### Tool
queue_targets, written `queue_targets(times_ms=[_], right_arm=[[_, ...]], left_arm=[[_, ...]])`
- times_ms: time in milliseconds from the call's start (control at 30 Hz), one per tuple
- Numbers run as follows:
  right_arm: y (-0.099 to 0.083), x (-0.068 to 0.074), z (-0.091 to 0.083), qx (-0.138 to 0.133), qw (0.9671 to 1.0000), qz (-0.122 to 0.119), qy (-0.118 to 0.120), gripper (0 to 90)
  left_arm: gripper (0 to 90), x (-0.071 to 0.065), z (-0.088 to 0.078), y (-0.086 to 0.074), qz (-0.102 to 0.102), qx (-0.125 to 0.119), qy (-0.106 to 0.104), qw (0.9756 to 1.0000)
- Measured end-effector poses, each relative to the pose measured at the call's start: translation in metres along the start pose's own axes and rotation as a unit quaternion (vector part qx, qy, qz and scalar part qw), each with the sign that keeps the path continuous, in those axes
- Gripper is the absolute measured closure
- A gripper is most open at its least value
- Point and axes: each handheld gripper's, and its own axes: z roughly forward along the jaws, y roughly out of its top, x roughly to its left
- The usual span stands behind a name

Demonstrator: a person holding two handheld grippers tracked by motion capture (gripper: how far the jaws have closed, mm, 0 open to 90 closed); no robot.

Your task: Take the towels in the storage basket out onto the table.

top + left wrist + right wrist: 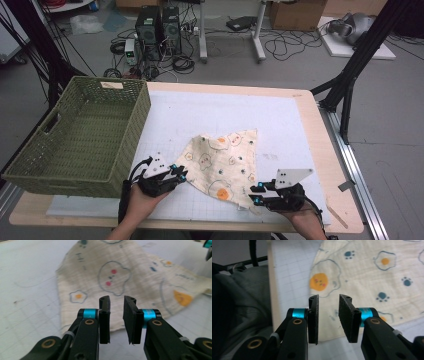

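Your left gripper (181,174) and right gripper (254,194) flank the cloth's (222,162) near corners, fingers apart, seemingly gripping nothing.

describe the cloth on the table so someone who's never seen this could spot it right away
Start at the white gridded mat on the wooden table, right of the big green woven basket. The cloth lies flat on the mat's near half, between the two hand-held tools. It is the only soft thing there: cream fabric, roughly triangular, printed with fried eggs, paw prints and little outlined faces.
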Motion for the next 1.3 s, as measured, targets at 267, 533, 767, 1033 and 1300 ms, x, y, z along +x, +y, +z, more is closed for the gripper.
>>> queue_targets(times_ms=[267, 533, 767, 1033, 1300], right_arm=[[0.001, -0.022, 0.024, 0.039, 0.9992, 0.004, -0.008, 64.5], [-0.003, -0.023, 0.034, 0.068, 0.9976, 0.001, -0.009, 83.4], [-0.002, -0.017, 0.028, 0.063, 0.998, -0.007, 0.008, 88.6], [-0.004, 0.004, 0.008, 0.055, 0.9979, -0.023, 0.026, 88.7], [-0.006, -0.004, -0.004, 0.035, 0.9993, -0.006, 0.011, 73.7]], left_arm=[[70.3, 0.022, 0.024, -0.005, -0.005, 0.066, 0.035, 0.9972], [89.0, 0.02, 0.028, -0.004, -0.001, 0.084, 0.014, 0.9963], [89.5, 0.01, -0.004, -0.01, 0.005, 0.07, 0.006, 0.9975], [89.3, -0.015, -0.037, -0.017, 0.02, 0.056, -0.024, 0.9979], [72.9, -0.011, -0.028, -0.007, 0.021, 0.011, -0.027, 0.9993]])
